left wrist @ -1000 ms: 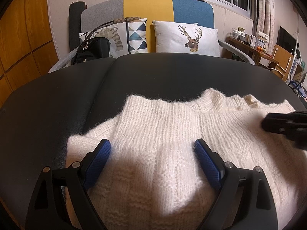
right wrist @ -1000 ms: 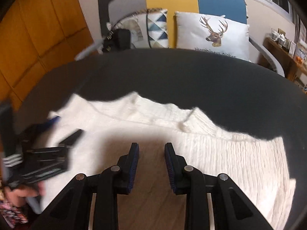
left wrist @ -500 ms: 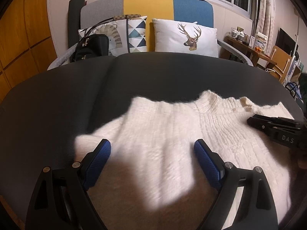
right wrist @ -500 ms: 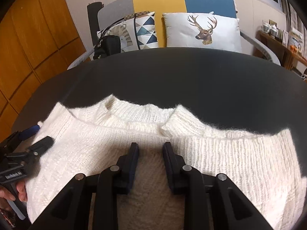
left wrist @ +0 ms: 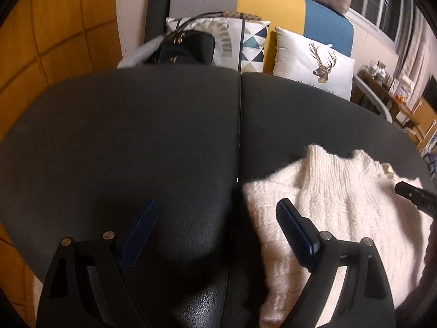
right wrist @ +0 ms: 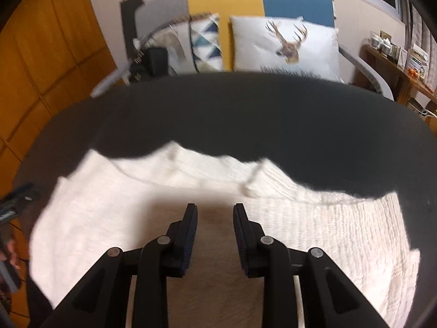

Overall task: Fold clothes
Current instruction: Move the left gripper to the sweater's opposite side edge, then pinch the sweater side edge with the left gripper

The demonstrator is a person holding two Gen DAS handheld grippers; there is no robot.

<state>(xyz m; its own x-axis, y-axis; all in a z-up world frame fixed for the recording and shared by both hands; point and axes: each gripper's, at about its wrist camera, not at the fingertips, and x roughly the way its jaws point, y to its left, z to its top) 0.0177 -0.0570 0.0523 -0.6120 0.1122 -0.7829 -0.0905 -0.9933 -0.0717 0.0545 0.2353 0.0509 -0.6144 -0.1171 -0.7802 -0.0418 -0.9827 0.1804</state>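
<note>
A: Sweater [left wrist: 336,213] lay flat on the dark table [left wrist: 136,142], right of the left gripper [left wrist: 215,218], under the right gripper [right wrist: 214,213]. Step?
B: Between folds, I'd judge. Left jaws gaped, empty, over bare table; right jaws stood narrowly apart, nothing pinched.
A: Next?
B: Probably needs the left to reach the sweater's near edge and grip it.

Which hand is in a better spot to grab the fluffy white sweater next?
Probably the right. The right gripper hangs over the middle of the sweater, jaws apart and empty. The left gripper sits mostly over bare black table, at the sweater's edge.
</note>
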